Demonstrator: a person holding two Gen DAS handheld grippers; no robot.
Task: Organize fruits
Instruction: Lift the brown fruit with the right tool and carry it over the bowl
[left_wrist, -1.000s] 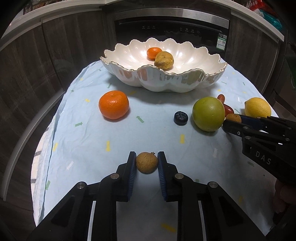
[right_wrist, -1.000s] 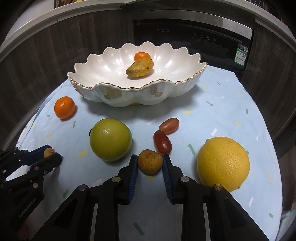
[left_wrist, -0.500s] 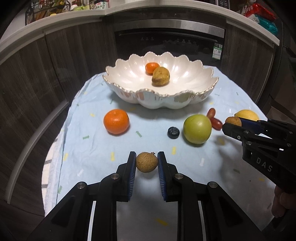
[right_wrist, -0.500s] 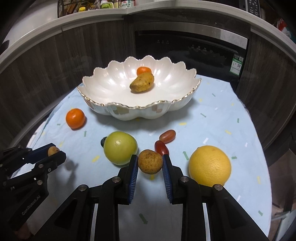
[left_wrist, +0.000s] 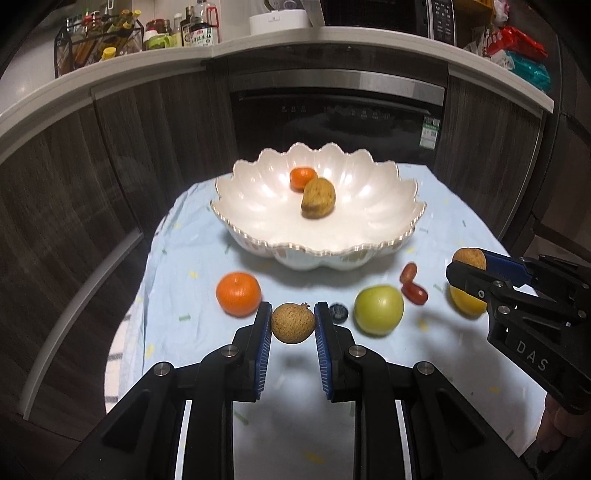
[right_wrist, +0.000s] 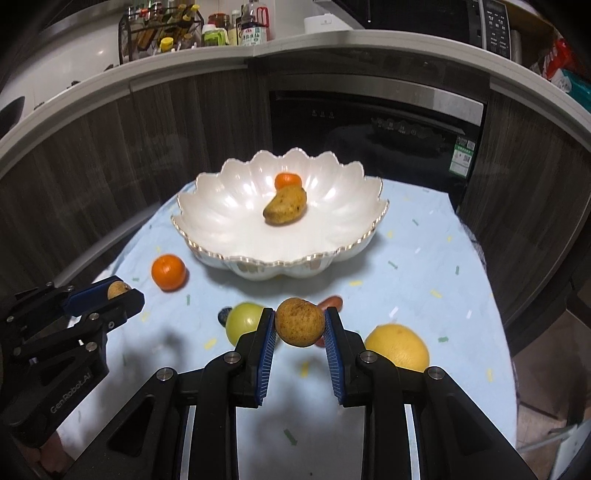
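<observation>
My left gripper (left_wrist: 292, 323) is shut on a small tan round fruit (left_wrist: 292, 323), held above the cloth. My right gripper (right_wrist: 300, 326) is shut on a larger brown speckled fruit (right_wrist: 300, 326), also lifted; the left wrist view shows that right gripper (left_wrist: 466, 263) at the right. A white scalloped bowl (left_wrist: 258, 206) stands at the back with a small orange (left_wrist: 301, 178) and a brown fruit (left_wrist: 317, 199) inside. On the cloth lie an orange (left_wrist: 238, 293), a green apple (left_wrist: 378, 310), a blueberry (left_wrist: 339, 313), two red grapes (left_wrist: 413, 284) and a lemon (right_wrist: 397, 349).
A light blue cloth (left_wrist: 184, 266) covers the round table. Dark wooden cabinets (left_wrist: 129, 147) and an oven (left_wrist: 336, 110) stand close behind it. A counter above carries bottles (left_wrist: 195, 31) and a rack (left_wrist: 96, 40). A hand shows at the lower right corner (left_wrist: 557, 443).
Both grippers have risen off the cloth with their fruits still held. The bowl and loose fruit now look smaller and farther below, and the counter has come into view.
</observation>
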